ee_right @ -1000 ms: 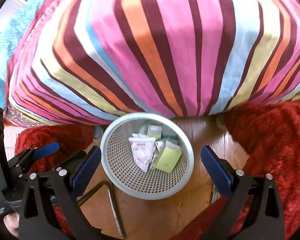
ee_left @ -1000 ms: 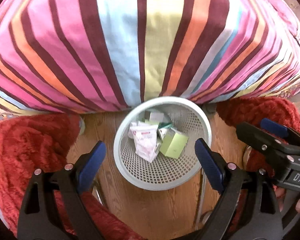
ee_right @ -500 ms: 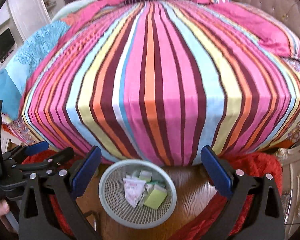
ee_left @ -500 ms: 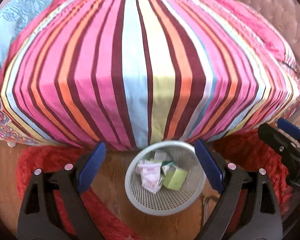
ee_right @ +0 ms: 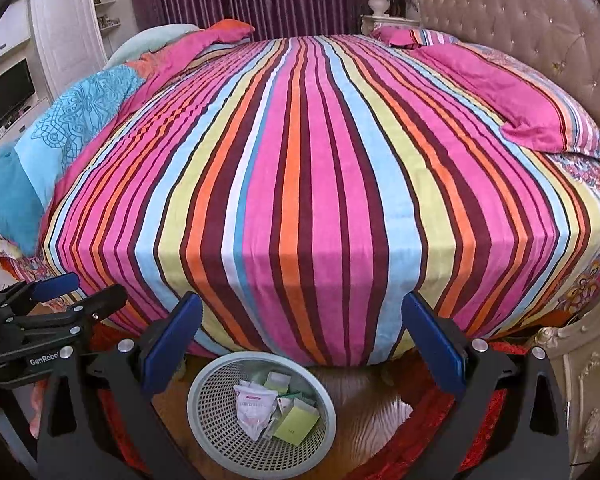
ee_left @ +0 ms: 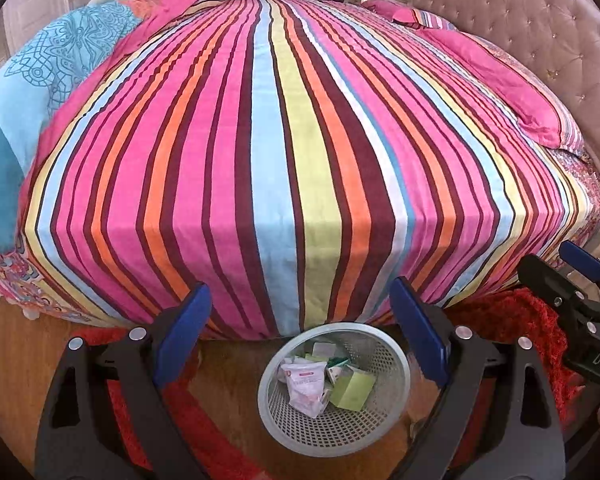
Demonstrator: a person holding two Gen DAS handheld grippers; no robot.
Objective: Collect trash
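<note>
A pale mesh waste basket (ee_left: pixel 396 364) stands on the wooden floor at the foot of the striped bed; it also shows in the right wrist view (ee_right: pixel 212 392). Inside lie a white crumpled wrapper (ee_left: pixel 306 380) (ee_right: pixel 254 408), a green box (ee_left: pixel 354 390) (ee_right: pixel 298 420) and other small packets. My left gripper (ee_left: pixel 300 312) is open and empty, held high above the basket. My right gripper (ee_right: pixel 300 332) is open and empty too, beside it. Each gripper shows at the edge of the other's view.
A large bed with a striped cover (ee_left: pixel 284 140) fills both views, with pink pillows (ee_right: pixel 512 92) and a blue quilt (ee_right: pixel 72 120). A tufted headboard (ee_right: pixel 540 12) is at right. Red rugs (ee_left: pixel 516 312) flank the basket. A cabinet with a TV (ee_right: pixel 6 96) stands far left.
Both grippers have risen and pulled back from close above the basket; the basket has shrunk to the bottom of each view and the whole bed top has come into sight.
</note>
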